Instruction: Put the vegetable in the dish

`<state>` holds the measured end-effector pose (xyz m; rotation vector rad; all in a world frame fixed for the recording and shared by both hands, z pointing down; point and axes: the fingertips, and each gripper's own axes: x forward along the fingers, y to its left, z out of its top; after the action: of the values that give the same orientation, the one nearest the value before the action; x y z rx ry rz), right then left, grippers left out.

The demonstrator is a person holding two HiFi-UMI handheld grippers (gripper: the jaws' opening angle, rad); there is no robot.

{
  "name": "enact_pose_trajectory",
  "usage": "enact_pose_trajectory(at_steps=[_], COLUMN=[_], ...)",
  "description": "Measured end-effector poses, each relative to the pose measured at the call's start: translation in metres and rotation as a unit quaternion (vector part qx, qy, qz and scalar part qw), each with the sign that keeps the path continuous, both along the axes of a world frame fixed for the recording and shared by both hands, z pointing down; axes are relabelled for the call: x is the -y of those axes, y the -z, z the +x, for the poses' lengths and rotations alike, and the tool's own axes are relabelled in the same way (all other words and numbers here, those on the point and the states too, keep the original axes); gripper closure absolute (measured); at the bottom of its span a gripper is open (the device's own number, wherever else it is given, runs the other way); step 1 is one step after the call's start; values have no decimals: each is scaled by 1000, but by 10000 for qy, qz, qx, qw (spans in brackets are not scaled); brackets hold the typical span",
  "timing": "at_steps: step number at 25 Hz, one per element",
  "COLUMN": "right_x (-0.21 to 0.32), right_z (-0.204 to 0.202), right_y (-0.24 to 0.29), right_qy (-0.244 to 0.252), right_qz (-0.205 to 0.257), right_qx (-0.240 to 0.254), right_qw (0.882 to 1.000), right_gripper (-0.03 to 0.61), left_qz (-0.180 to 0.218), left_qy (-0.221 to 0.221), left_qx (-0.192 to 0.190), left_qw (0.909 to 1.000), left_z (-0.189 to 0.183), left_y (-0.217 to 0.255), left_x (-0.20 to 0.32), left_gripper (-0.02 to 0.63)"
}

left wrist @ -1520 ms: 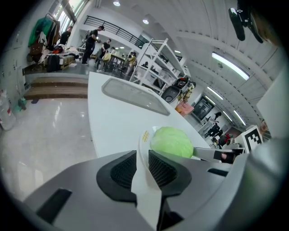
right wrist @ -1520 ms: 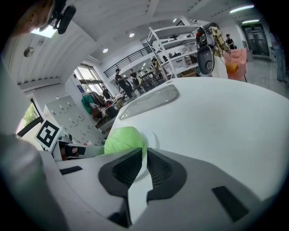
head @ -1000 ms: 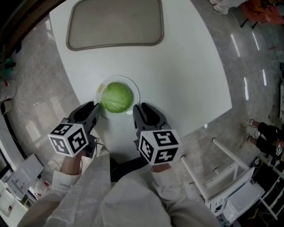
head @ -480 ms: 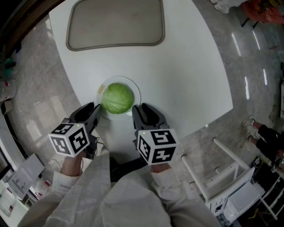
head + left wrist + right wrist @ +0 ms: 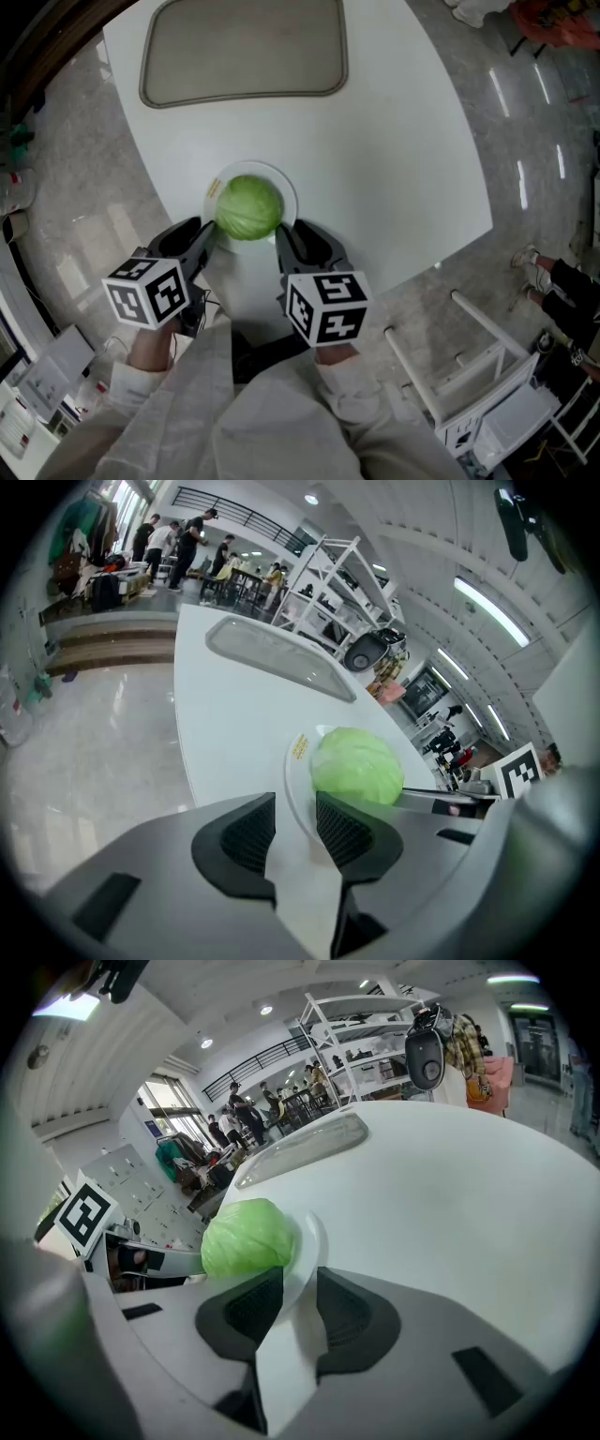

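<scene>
A round green cabbage [image 5: 247,208] sits in a small white dish [image 5: 284,187] near the front edge of the white table [image 5: 384,141]. My left gripper [image 5: 208,234] is at the dish's near-left rim; its jaws have just been opening and stand open, with the rim [image 5: 300,761] running between them untouched. My right gripper [image 5: 284,234] is at the near-right rim, open too, with the rim [image 5: 310,1237] lying between its pads. Both gripper views show the cabbage [image 5: 356,766] [image 5: 246,1237] just beyond the jaws.
A large grey-beige tray [image 5: 244,47] lies at the far end of the table. The table's front edge is right below the grippers. On the floor at the right stand a white rack [image 5: 478,375] and a person's feet [image 5: 562,281].
The right gripper has crept slightly forward and left, closer to the dish's rim. The left gripper, the cabbage and the dish stay where they were.
</scene>
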<state>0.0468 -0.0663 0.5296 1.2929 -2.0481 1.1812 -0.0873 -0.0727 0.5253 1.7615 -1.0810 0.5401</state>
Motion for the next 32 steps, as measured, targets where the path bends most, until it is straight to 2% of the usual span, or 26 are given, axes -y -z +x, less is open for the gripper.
enact_pose_trajectory(at_steps=[12,23,32], right_x=[3,2,4], right_z=[3,2,5], right_y=[1,1,-3], right_qy=[-62,-36,-208], right_qz=[-49,-161,-322], right_qx=[-47,-34,-19], right_qw=[10000,9999,9993], right_gripper=[479,479,479], left_qz=[-223,-307,-336], left_qy=[-211,-279,-359], left_qx=[34,5,3], left_qw=[9995,9991,9988], left_z=[2,7,9], left_y=[-1,-1,-3], left_x=[-1,-5,-5], left_gripper=[495,495,495])
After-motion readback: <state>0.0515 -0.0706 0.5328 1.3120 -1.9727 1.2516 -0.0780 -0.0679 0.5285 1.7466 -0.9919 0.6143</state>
